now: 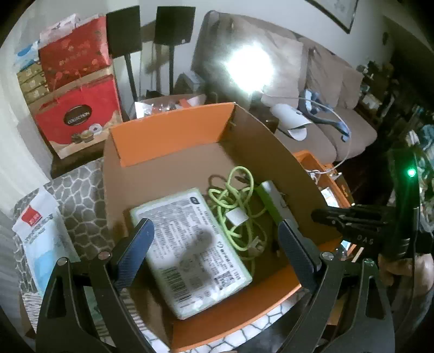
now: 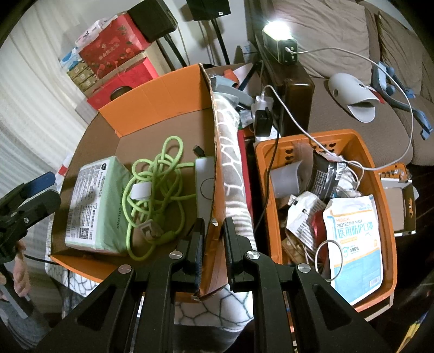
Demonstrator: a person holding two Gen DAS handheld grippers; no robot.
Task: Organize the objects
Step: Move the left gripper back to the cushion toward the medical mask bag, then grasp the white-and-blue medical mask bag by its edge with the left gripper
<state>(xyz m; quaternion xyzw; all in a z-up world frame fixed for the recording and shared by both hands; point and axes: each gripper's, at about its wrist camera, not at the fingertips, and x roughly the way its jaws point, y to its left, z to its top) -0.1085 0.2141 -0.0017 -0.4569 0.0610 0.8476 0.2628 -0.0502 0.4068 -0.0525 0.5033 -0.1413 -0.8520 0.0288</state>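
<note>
Partly hidden behind the box wall (image 2: pixel 214 152): grey device (image 2: pixel 204 187), edge only.

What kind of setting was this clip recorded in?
Most likely a home living room. A brown sofa with cushions runs along the wall, speakers on stands sit in the corner, and stacked red gift boxes stand beside the cardboard box being filled.

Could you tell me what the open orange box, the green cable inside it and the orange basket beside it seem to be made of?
Orange box: corrugated cardboard, matte, brown inside; its torn edge shows fluting. Green cable: seemingly braided fabric sheath, matte and limp in loose loops. Orange basket: moulded plastic, smooth with slight sheen and punched cut-outs in the wall.
</note>
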